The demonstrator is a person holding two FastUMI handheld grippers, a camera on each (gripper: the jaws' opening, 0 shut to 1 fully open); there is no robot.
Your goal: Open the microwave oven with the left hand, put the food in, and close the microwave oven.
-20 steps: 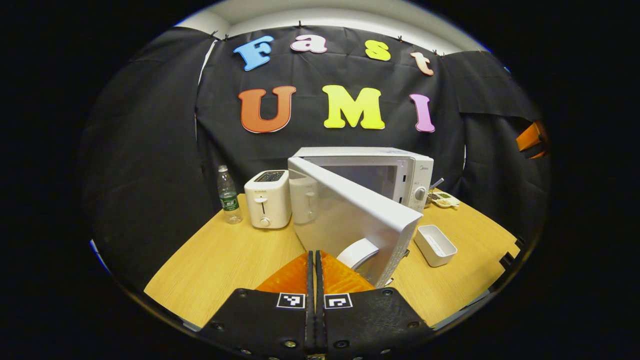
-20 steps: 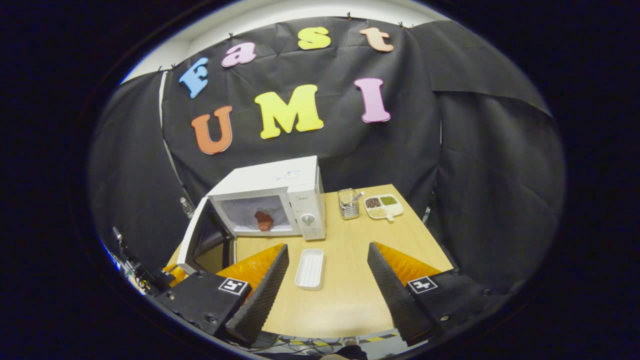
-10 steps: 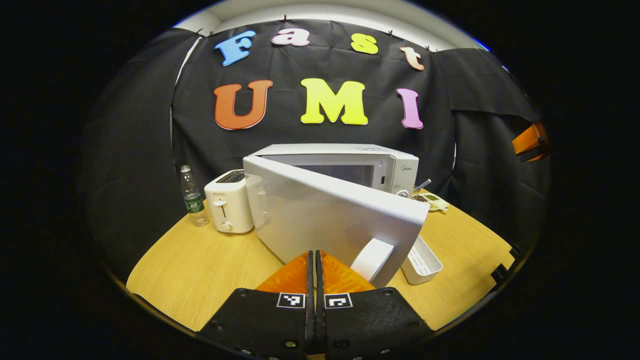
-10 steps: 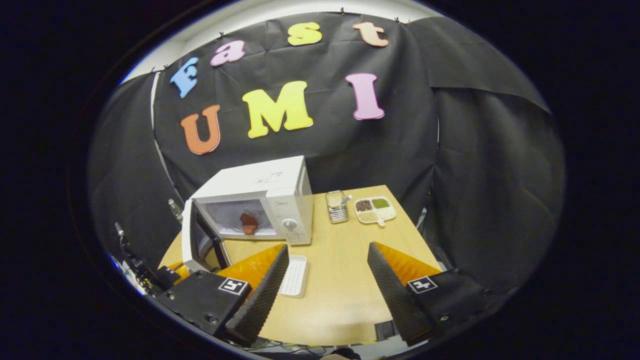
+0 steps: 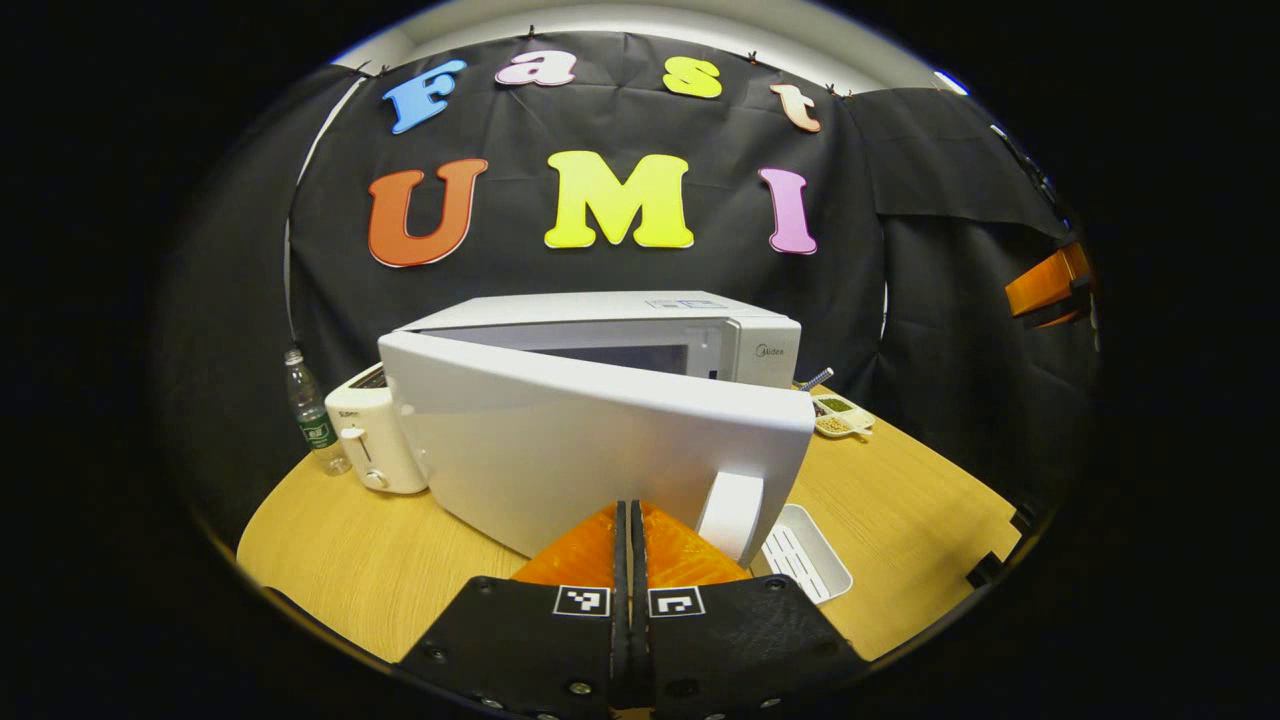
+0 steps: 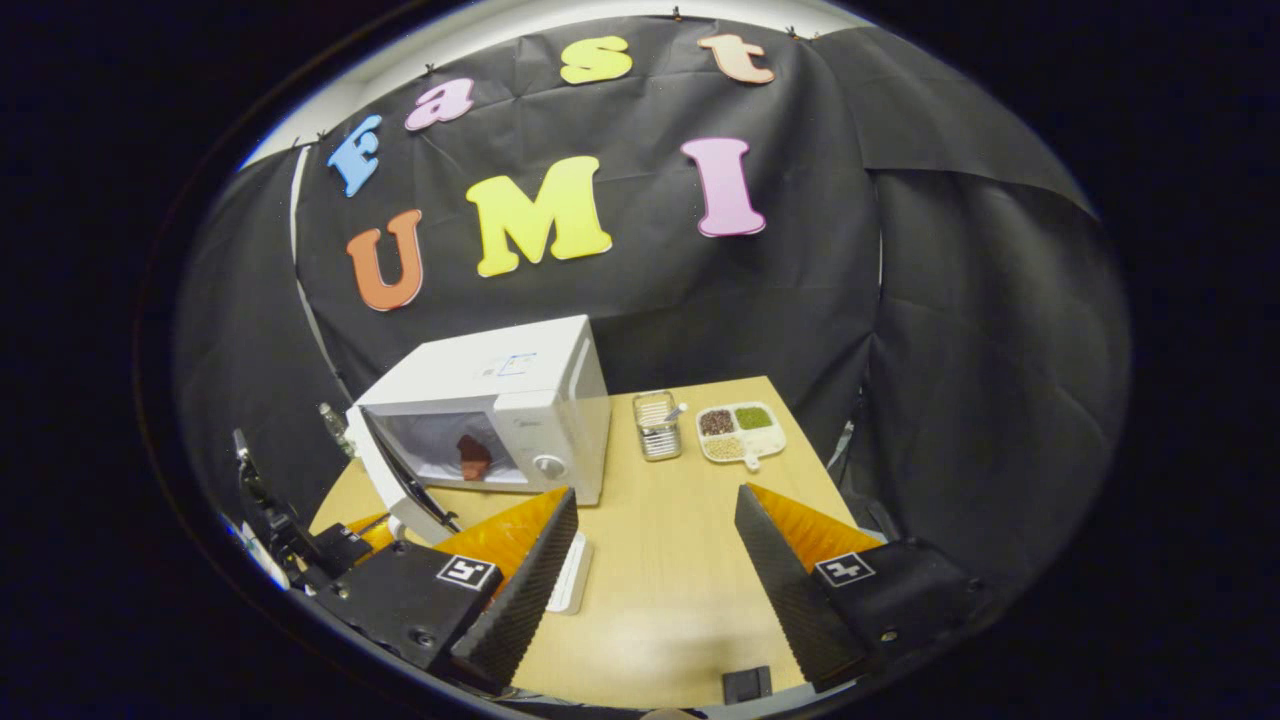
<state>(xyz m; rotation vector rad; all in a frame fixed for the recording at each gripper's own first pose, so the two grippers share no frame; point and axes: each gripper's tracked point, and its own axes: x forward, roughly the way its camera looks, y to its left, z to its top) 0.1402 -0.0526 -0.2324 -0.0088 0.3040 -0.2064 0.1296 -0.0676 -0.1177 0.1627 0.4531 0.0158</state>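
Left gripper [image 5: 631,520] had its fingers pressed together, tips against the microwave door [image 5: 600,450] to push it, I'd guess. Right gripper [image 6: 650,545] sat spread and empty, clear of the swing. Door was half closed; food [image 6: 473,456] sat inside the microwave [image 6: 490,410].

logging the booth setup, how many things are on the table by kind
appliances: 2, the microwave and the toaster
bottles: 1, the water bottle
trays: 2, the empty white tray and the sectioned dish of beans
wire holders: 1, the wire basket
food: 1, the reddish piece inside the microwave
total: 7
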